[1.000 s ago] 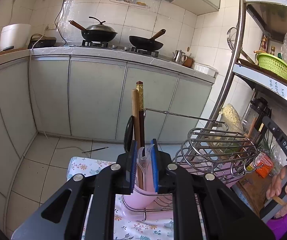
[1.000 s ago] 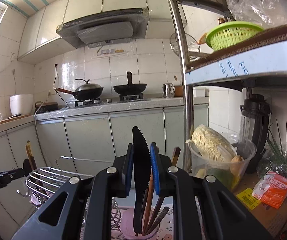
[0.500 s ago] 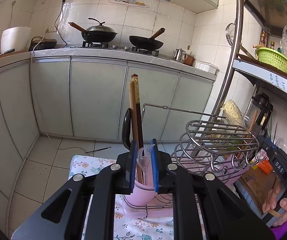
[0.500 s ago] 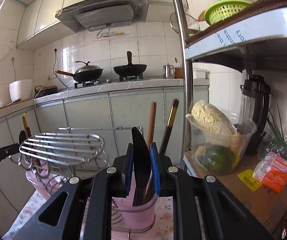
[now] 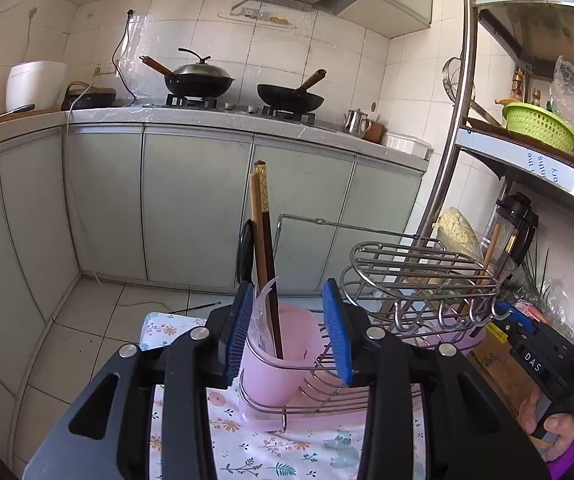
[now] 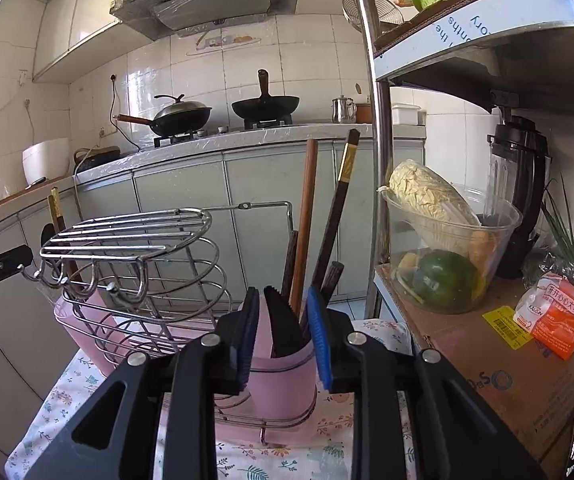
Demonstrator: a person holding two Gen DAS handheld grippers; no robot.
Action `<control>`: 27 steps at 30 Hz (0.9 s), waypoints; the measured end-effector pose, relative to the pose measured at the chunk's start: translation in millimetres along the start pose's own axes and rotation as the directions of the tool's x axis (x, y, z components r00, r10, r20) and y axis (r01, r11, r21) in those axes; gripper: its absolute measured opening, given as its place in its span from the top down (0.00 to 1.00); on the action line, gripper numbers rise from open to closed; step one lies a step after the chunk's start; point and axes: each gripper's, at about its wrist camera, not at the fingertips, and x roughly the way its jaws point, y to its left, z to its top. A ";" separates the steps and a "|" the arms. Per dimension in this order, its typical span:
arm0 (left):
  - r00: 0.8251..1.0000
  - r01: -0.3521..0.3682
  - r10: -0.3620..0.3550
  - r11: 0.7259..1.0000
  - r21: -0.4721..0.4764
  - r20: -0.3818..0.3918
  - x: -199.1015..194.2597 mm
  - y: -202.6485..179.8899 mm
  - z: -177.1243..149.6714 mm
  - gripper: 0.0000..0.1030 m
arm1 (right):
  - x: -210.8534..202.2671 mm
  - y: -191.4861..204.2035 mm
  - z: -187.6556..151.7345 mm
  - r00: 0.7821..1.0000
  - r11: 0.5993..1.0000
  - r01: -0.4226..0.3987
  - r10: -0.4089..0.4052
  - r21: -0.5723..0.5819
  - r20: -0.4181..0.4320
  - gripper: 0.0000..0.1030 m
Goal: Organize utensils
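Left gripper [image 5: 289, 330]: jaws have just been opening and now stand well apart, one pad either side of the left pink cup [image 5: 277, 364]. The clear plastic spoon [image 5: 261, 308] is free of the pads, leaning on the cup's near-left rim, long axis near upright, upper end tipped right.

Left pink cup, contents: two chopsticks [image 5: 265, 248], long axes near vertical, decorated ends up; a black utensil [image 5: 245, 250] behind them, upright.

Right gripper [image 6: 283, 332]: jaws have just been opening, gap moderate. The black serrated knife [image 6: 285, 328] stands between the pads in the right pink cup [image 6: 283, 380]; the left pad is clear of it, contact on the right cannot be told. Blade tip up, long axis near vertical.

Right pink cup, contents: a wooden chopstick [image 6: 305, 220] and a dark chopstick [image 6: 337, 212], ends up, fanning slightly right; shorter dark sticks beside them.

Wire rack [image 6: 135, 248]: holds both cups at its ends; stands on the floral cloth [image 6: 87, 384] covering the tabletop.

Person's hand [image 5: 555, 428]: holds the right gripper's handle, lower right of the left wrist view.
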 end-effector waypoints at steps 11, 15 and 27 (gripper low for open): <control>1.000 0.016 -0.016 1.000 -0.013 0.023 -26.5 -8.1 -17.7 0.55 | -31.7 1.5 -14.2 0.999 0.997 -0.046 0.047 0.067 -0.011 0.70; 0.999 0.020 -0.019 1.000 -0.015 0.028 -34.3 -11.5 -27.4 0.53 | -39.9 11.0 -22.2 0.996 0.993 -0.083 0.085 0.087 -0.021 0.69; 1.000 -0.021 0.021 1.000 -0.012 0.007 -44.4 -19.8 -49.7 0.44 | -52.0 32.6 -41.9 0.990 0.992 -0.114 0.118 0.058 -0.077 0.68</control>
